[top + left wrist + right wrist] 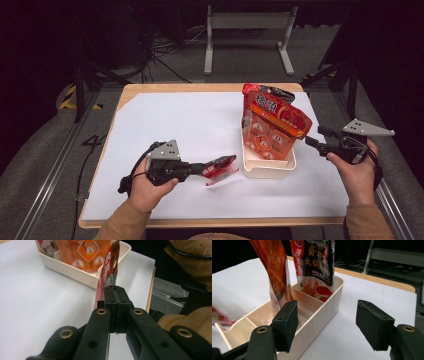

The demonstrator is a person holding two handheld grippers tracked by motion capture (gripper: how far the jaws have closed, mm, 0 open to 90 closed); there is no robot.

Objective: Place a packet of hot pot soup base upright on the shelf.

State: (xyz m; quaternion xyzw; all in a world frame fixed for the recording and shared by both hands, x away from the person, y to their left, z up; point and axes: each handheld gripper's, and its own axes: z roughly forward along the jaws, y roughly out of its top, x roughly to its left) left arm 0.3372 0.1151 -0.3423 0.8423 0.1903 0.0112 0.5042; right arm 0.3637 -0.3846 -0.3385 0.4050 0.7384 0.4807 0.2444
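A cream divided bin (267,169) stands right of centre on the white sheet. An orange packet (274,122) stands upright in it, with a dark red packet (261,91) behind. My left gripper (207,167) is shut on a small red sachet (221,167), held on edge just left of the bin's near corner. In the left gripper view the jaws (115,288) pinch the sachet (110,263) in front of the bin (75,273). My right gripper (314,136) hangs open just right of the bin. Its pads (287,325) stand wide apart, near the bin wall (322,312), holding nothing.
The bin's near compartments (257,320) hold nothing; the orange packet (274,272) and dark packet (317,265) fill the middle and far ones. The wooden table edge (210,87) borders the sheet. A metal frame (247,35) stands on the floor behind.
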